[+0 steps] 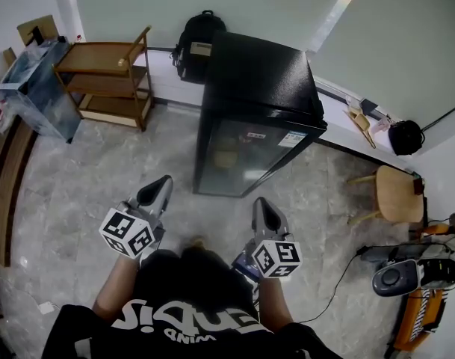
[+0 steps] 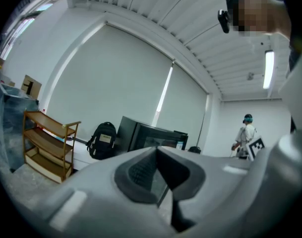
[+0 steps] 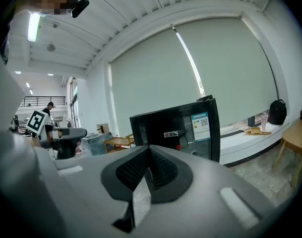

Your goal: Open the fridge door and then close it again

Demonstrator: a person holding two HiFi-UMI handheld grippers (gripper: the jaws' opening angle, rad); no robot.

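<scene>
A small black fridge [image 1: 257,118] with a glass door stands ahead of me on the marble floor, its door closed. It also shows in the left gripper view, fridge [image 2: 141,133], and in the right gripper view, fridge [image 3: 178,128]. My left gripper [image 1: 158,188] is held short of the fridge, off its lower left corner, jaws shut and empty. My right gripper [image 1: 262,208] hovers just below the door's lower right side, also shut with nothing in it. Neither touches the fridge. In each gripper view the dark pads [image 2: 141,170] [image 3: 163,170] meet at the tip.
A wooden shelf unit [image 1: 111,77] and a wrapped blue crate [image 1: 36,88] stand to the left. A black backpack [image 1: 197,43] leans behind the fridge. A wooden stool [image 1: 395,193] and floor equipment [image 1: 406,275] with a cable sit to the right. Another person [image 2: 246,135] stands far off.
</scene>
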